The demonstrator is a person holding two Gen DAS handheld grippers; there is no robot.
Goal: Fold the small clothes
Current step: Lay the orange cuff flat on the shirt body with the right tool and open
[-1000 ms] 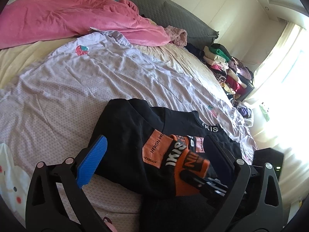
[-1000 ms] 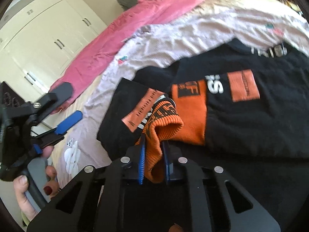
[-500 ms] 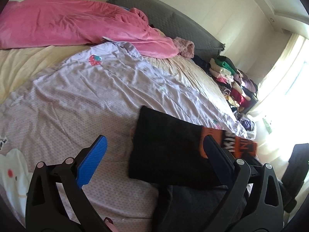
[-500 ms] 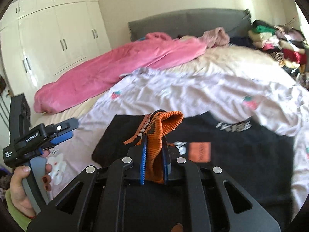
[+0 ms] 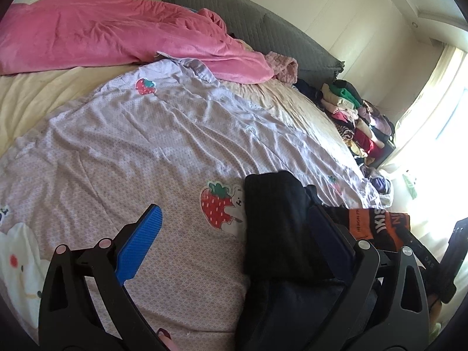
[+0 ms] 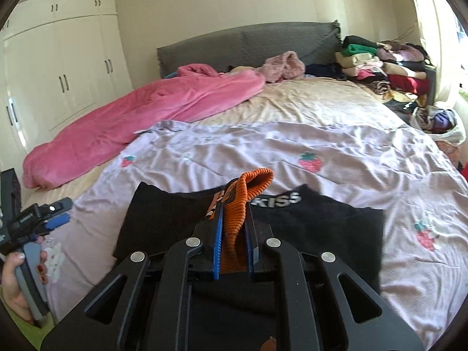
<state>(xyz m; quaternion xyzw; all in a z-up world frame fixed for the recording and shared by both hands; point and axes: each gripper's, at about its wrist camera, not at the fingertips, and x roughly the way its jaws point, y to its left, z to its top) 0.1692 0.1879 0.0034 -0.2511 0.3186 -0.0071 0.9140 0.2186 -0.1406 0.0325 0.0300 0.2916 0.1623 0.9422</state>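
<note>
A black sweater (image 6: 321, 228) with orange patches and white lettering lies on the lilac strawberry sheet (image 6: 292, 146). My right gripper (image 6: 232, 228) is shut on the sweater's orange ribbed cuff (image 6: 254, 184) and holds it up above the black body. In the left wrist view the sweater (image 5: 278, 228) hangs as a dark fold at the lower right, with its orange sleeve (image 5: 377, 228) stretched to the right. My left gripper (image 5: 237, 228) is open and empty, its blue pad (image 5: 140, 242) over the sheet and its right finger in front of the sweater. It also shows at the left of the right wrist view (image 6: 44, 219).
A pink blanket (image 6: 146, 117) lies across the far left of the bed. A grey headboard (image 6: 248, 44) stands behind. Folded clothes are piled (image 6: 386, 70) at the far right by the window. White wardrobes (image 6: 58, 73) stand on the left.
The right gripper has lifted the orange cuff and drawn the sleeve up and back. The sweater has slid right in the left wrist view, uncovering a strawberry print. The left gripper stays open.
</note>
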